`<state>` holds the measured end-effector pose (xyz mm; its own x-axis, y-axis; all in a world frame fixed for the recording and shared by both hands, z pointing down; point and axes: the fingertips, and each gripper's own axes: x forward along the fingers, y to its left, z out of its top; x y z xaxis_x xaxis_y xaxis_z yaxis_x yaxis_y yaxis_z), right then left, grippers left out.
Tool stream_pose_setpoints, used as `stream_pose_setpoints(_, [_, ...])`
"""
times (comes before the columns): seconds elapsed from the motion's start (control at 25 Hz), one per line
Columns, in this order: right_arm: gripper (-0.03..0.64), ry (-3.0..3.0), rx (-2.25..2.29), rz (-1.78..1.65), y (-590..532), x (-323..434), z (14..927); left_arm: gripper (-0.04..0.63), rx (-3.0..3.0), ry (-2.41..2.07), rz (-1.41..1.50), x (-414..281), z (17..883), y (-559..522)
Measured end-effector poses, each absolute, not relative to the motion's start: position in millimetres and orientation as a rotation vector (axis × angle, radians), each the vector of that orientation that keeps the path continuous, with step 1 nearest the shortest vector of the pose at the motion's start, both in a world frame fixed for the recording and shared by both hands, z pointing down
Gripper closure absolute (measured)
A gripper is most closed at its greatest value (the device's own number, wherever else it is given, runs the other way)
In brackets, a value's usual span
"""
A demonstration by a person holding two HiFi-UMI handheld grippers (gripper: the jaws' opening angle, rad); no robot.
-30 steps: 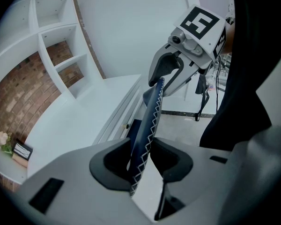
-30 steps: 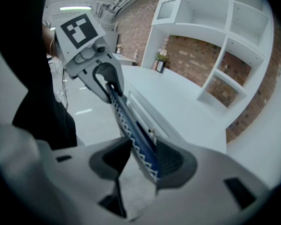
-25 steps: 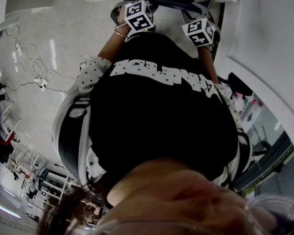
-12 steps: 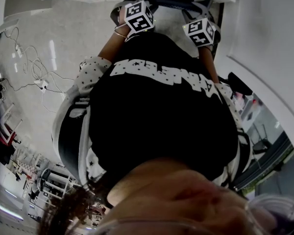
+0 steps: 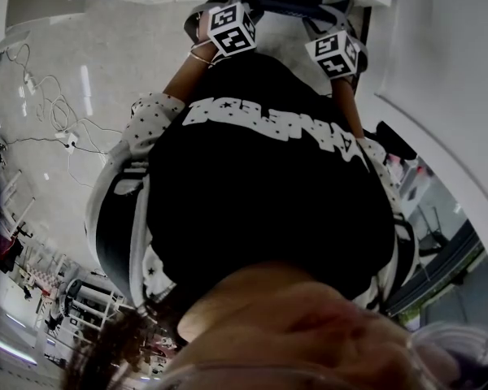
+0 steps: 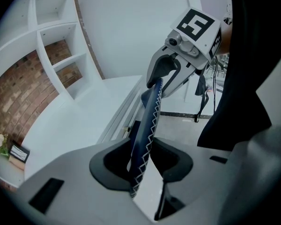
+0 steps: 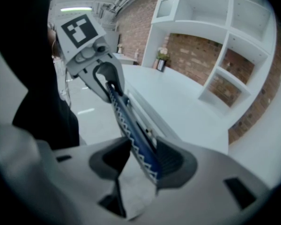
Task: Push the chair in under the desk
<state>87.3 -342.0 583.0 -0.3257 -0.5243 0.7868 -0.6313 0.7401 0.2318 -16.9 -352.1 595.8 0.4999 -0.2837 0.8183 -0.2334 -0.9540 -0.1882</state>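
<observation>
- The left gripper has its fingers clenched on the thin top edge of the chair. This edge is a dark blue strip with white zigzag stitching that stands between the pads at the lower centre of the left gripper view.
- The right gripper has its fingers grasping the same blue edge further along. The strip leans against the right-hand pad in the lower centre of the right gripper view.
- In each gripper view the strip runs up the frame to the other gripper, whose fingers also wrap it.
- The chair's edge lies close beside the front rim of the white tabletop, which fills the middle left of the left gripper view and the middle right of the right gripper view.
- In the head view both marker cubes sit at the top centre, just under the tabletop's white edge.
- White shelves stand against a brick wall behind the tabletop.
- The person's black top fills the middle of the head view.
- Pale floor with cables shows at the left of the head view.
</observation>
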Motion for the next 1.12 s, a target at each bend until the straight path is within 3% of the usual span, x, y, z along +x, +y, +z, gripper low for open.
stream_pose_setpoints(0.8, [0.430,-2.016,0.885,0.134,-332.6,92.3,582.5,0.397,-2.687,0.560,-1.333,-11.5,585.4,-343.0])
stream_pose_setpoints(1.12, [0.388,-2.025,0.932,0.152,-326.1,95.1,575.0,0.393,-2.876,0.786,-1.162,-25.1,574.2,-344.7])
